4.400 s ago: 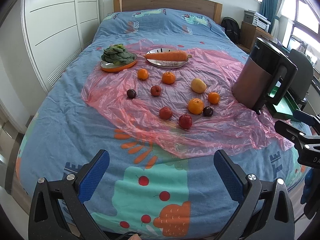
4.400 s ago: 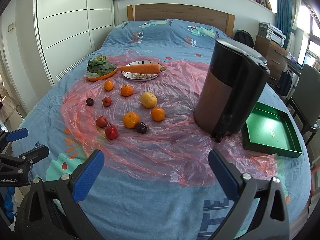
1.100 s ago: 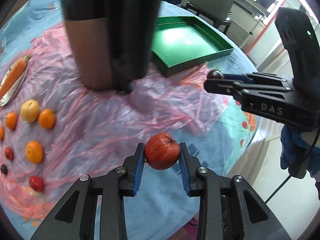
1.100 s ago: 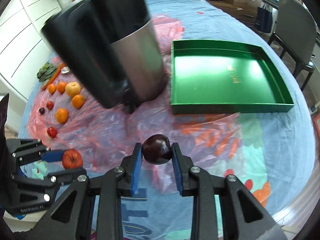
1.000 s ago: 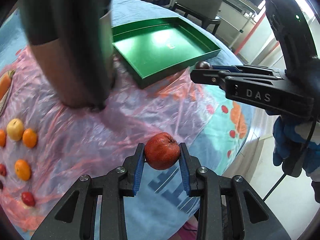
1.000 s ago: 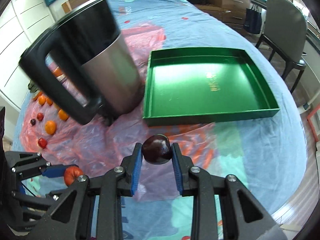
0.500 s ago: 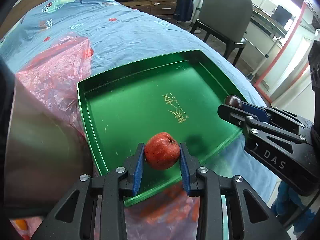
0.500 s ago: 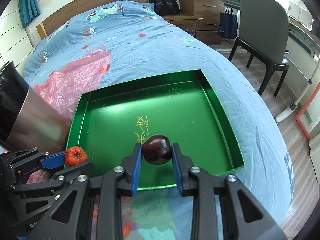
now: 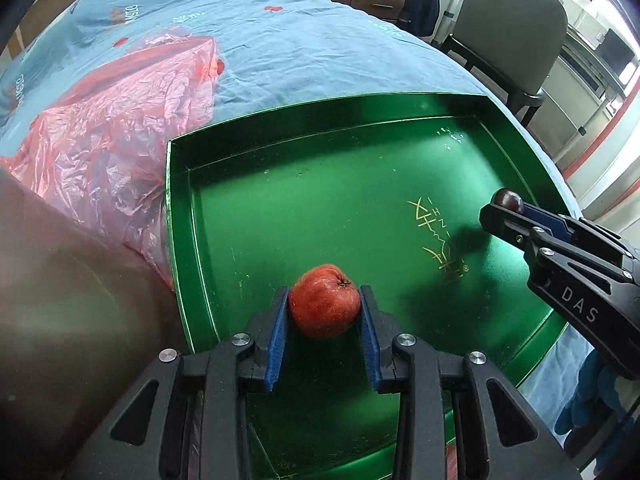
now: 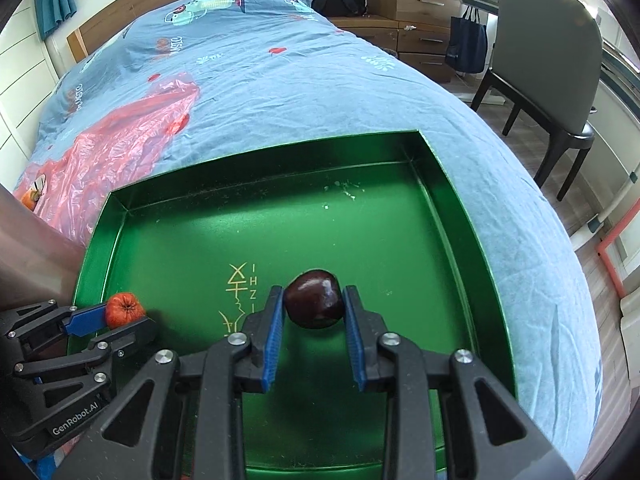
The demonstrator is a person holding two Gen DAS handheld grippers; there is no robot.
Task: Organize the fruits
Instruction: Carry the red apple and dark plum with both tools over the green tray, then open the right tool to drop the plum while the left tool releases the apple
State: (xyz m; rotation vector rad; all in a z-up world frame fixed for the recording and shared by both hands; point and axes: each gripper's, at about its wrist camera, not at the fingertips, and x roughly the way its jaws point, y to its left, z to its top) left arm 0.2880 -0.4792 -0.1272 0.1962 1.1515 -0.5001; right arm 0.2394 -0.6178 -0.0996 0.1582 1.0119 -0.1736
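Below both pairs of fingers now lies the green tray [image 10: 448, 184]; a second ago they were beside the kettle [image 9: 60, 300], short of it. The left gripper [image 9: 324, 320] is clamped on a red apple [image 9: 324, 306], the right gripper [image 10: 314, 316] on a dark plum [image 10: 315, 298]. Delivery looks close: nothing rests on the tray floor, and both fruits are held above it.

"DAS" is printed in pale capitals on the black plastic body of the right gripper [image 9: 508, 204], as seen from the left wrist. "GenRobot.AI" is printed in white on the black plastic body of the left gripper [image 10: 120, 314], as seen from the right wrist. Gold characters and small letters, of which "IHZ" can be made out, are stamped on the floor of the shiny green rectangular metal tray [image 10: 400, 248].
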